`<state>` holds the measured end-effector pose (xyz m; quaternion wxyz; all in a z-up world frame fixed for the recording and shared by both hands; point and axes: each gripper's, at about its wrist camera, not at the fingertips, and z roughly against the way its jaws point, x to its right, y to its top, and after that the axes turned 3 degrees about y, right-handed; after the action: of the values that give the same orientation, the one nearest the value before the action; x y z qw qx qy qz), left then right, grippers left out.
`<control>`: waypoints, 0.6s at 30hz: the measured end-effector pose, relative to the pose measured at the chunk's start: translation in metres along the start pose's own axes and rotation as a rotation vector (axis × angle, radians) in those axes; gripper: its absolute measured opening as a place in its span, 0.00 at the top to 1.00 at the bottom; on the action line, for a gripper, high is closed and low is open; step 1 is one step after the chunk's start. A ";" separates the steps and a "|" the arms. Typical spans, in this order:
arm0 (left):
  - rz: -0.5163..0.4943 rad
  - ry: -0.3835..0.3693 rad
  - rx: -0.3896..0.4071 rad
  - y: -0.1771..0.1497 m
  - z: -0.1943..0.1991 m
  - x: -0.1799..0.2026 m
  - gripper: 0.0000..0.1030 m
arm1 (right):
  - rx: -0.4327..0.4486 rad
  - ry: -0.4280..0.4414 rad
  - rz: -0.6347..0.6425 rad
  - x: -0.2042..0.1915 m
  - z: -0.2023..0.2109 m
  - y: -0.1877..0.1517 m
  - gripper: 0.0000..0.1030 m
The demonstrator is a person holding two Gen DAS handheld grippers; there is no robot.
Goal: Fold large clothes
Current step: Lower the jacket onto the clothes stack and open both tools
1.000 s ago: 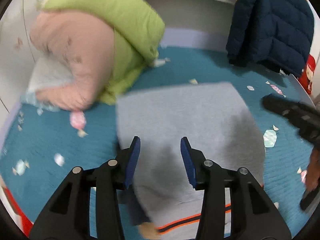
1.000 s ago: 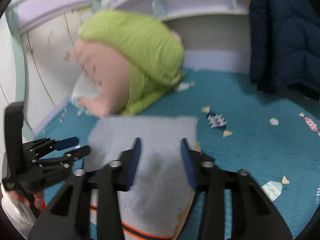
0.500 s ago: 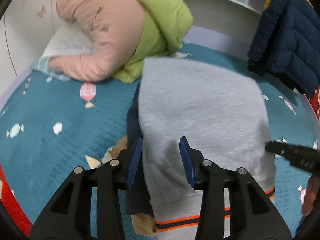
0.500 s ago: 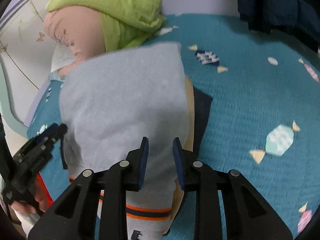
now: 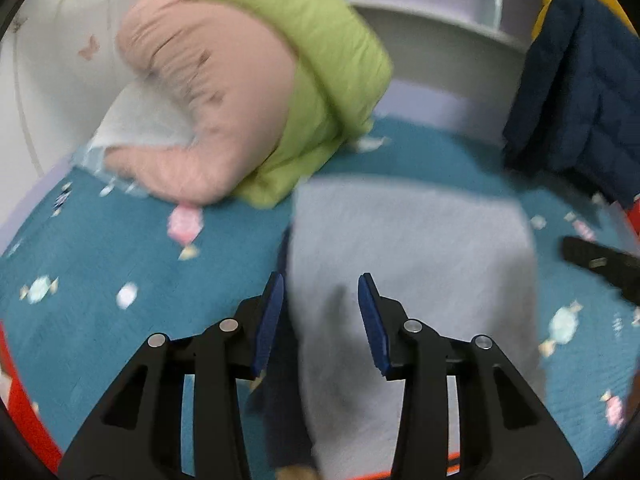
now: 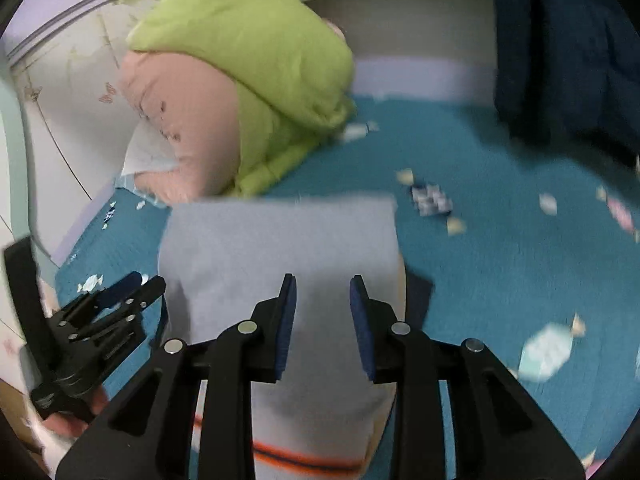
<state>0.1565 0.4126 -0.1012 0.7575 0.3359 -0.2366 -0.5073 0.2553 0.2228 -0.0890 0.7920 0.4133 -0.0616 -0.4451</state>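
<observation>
The folded grey sweater lies on the teal candy-print bedspread before both grippers; the green-and-pink quilt bundle sits behind it, leftward.

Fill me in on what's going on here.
A person is folding a grey knit garment with an orange stripe on a teal candy-print bedspread, holding a gripper in each hand. The left gripper and right gripper both stand open over the folded cloth, clamping nothing. A green and pink quilt bundle lies behind it.

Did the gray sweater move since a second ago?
Cannot tell. The gray sweater lies about as near the green quilt as before; the views shift because the cameras moved.
</observation>
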 end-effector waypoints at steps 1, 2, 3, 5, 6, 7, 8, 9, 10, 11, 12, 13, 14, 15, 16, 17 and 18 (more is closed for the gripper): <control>0.000 -0.040 0.019 0.010 -0.001 0.004 0.61 | 0.008 0.025 0.010 -0.004 -0.008 0.005 0.75; -0.001 -0.083 0.021 0.016 -0.005 0.008 0.61 | 0.008 0.029 0.014 -0.006 -0.016 0.008 0.75; 0.000 -0.143 0.005 0.022 -0.013 0.011 0.61 | 0.004 0.034 0.023 -0.008 -0.030 0.011 0.75; 0.025 -0.214 -0.063 0.029 -0.046 0.019 0.61 | -0.051 0.028 0.045 -0.008 -0.060 0.010 0.75; 0.028 -0.202 -0.100 0.029 -0.065 0.022 0.62 | -0.081 0.013 0.048 -0.005 -0.071 0.008 0.78; 0.025 -0.165 -0.129 0.027 -0.085 0.024 0.65 | -0.088 0.007 0.053 -0.001 -0.075 0.006 0.84; 0.021 -0.140 -0.146 0.023 -0.101 0.023 0.71 | -0.096 0.006 0.054 0.008 -0.076 0.002 0.89; 0.025 -0.136 -0.154 0.021 -0.110 0.020 0.71 | -0.107 0.003 0.041 0.016 -0.075 0.001 0.95; 0.039 -0.133 -0.157 0.021 -0.116 0.017 0.71 | -0.111 0.022 0.023 0.024 -0.070 -0.002 1.00; 0.060 -0.124 -0.158 0.021 -0.117 0.010 0.75 | -0.115 0.028 0.016 0.031 -0.064 -0.006 1.00; 0.080 -0.096 -0.154 0.023 -0.117 0.004 0.82 | -0.124 0.006 0.019 0.039 -0.057 -0.011 1.00; 0.093 -0.044 -0.145 0.027 -0.116 -0.003 0.94 | -0.129 0.002 0.023 0.041 -0.053 -0.016 1.00; 0.108 -0.022 -0.147 0.031 -0.115 -0.011 0.95 | -0.139 -0.053 0.027 0.044 -0.050 -0.020 1.00; 0.130 -0.020 -0.159 0.036 -0.114 -0.017 0.95 | -0.149 -0.134 0.024 0.047 -0.045 -0.023 0.93; 0.148 0.011 -0.160 0.039 -0.107 -0.022 0.95 | -0.147 -0.115 -0.004 0.051 -0.039 -0.026 0.93; 0.143 0.032 -0.144 0.041 -0.097 -0.026 0.95 | -0.131 -0.069 -0.036 0.053 -0.030 -0.027 0.93; 0.110 0.044 -0.111 0.042 -0.082 -0.023 0.95 | -0.107 -0.050 -0.049 0.050 -0.022 -0.028 0.93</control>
<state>0.2311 0.4668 -0.1247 0.8066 0.2911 -0.2094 -0.4699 0.2774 0.1907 -0.1367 0.8001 0.3603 -0.0474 -0.4772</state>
